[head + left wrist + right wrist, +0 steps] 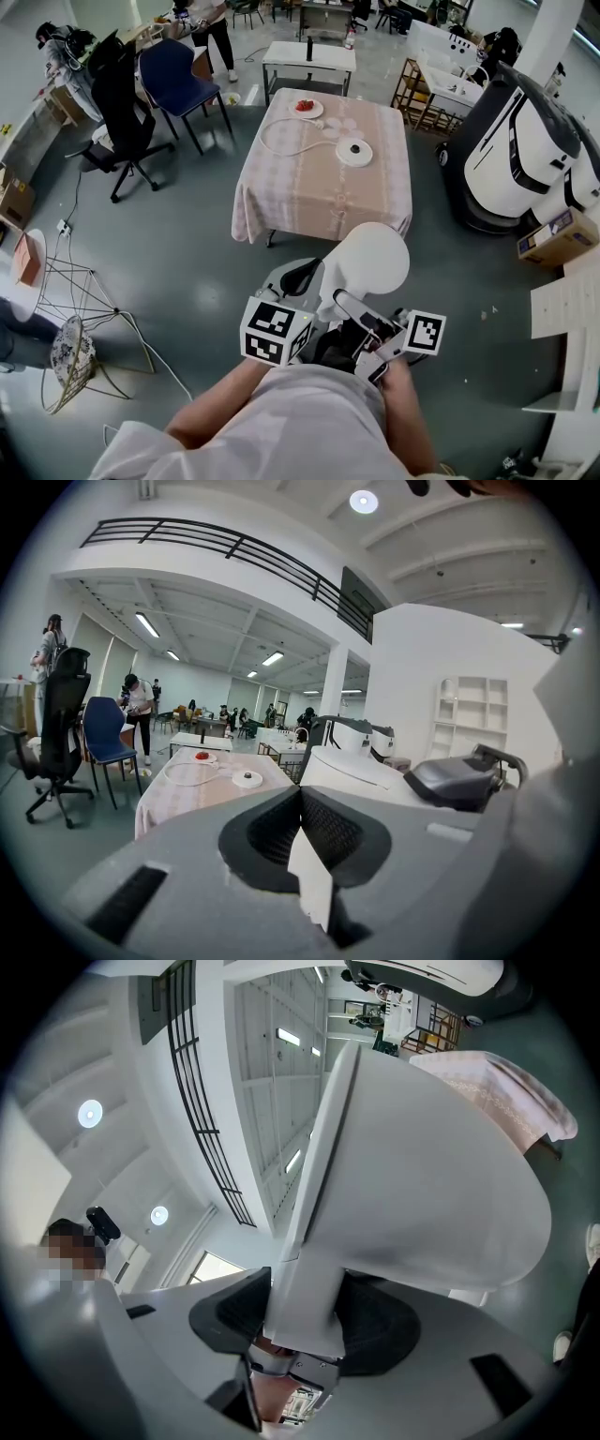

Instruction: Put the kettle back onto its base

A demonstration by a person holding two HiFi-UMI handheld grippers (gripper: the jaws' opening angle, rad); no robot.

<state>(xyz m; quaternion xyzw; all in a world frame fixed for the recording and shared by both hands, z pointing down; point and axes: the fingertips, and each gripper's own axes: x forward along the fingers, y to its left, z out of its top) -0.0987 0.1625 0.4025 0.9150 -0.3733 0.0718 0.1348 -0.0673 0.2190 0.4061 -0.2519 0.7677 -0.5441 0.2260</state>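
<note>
Right gripper view: right hand-held gripper [305, 1305] clamps tight on the kettle [431, 1176] handle.

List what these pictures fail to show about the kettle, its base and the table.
1. Kettle lid and spout: hidden by its own white body, head view and right gripper view.
2. Base connector: too small, head view and left gripper view.
3. Red item on plate: too small to identify, head view.

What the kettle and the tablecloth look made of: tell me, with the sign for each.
Kettle: probably plastic, smooth matte white; it shows soft shading and no mirror glints.
Tablecloth: fabric, pale pink and patterned; it drapes in soft folds at the corners.
</note>
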